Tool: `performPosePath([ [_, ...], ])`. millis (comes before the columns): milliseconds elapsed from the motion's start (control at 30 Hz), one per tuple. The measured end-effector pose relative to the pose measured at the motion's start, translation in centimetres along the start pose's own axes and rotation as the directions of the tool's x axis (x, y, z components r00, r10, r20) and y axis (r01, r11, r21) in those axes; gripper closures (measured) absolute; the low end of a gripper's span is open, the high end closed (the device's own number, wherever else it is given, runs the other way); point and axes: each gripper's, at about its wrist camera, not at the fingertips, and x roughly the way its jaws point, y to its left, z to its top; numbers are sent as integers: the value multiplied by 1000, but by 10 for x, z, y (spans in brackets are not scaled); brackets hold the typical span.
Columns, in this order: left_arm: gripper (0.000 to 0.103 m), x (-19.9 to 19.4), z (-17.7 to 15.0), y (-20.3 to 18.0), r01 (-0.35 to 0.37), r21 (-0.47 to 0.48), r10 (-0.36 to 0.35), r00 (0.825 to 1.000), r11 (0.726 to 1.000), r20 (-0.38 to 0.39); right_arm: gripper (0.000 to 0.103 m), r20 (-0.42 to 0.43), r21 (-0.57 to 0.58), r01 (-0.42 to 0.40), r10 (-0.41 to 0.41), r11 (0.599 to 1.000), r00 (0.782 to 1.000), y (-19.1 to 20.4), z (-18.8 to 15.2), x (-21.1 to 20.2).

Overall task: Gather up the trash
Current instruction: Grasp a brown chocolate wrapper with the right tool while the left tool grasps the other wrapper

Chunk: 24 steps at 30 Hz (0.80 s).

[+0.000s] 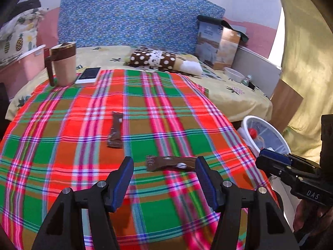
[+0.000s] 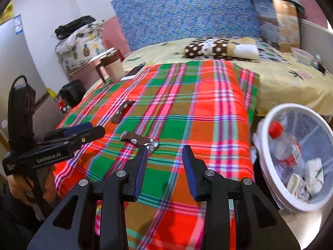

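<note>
We have both grippers, left gripper (image 1: 164, 167) and right gripper (image 2: 165, 156), with jaws apart and empty. The near wrapper (image 1: 170, 163) lies flat on the bed's plaid cloth (image 1: 68, 125): light, thin, crinkly; pinch one raised end.

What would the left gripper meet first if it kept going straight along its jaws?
Most likely the nearer brown wrapper, lying flat on the plaid cloth just ahead of the left gripper. Its jaws stand open and empty. Depth is uncertain, so it might touch cloth just short of the wrapper.
</note>
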Motion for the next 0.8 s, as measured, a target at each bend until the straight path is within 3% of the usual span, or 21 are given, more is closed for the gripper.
performPosePath([
  [267, 41, -3, 5, 32, -38, -41, 39, 999, 998, 9, 66, -66, -151, -24, 14, 988, 998, 27, 10, 32],
  [567, 41, 0, 7, 58, -52, -79, 53, 999, 996, 0, 66, -161, -321, -54, 2, 946, 987, 47, 13, 67],
  [700, 41, 5, 10, 67, -59, -90, 59, 998, 994, -5, 66, -197, -328, -23, -44, 945, 979, 44, 14, 79],
  [800, 41, 10, 12, 69, -56, -92, 55, 998, 994, -13, 66, -218, -266, -11, -49, 964, 975, 35, 16, 80],
])
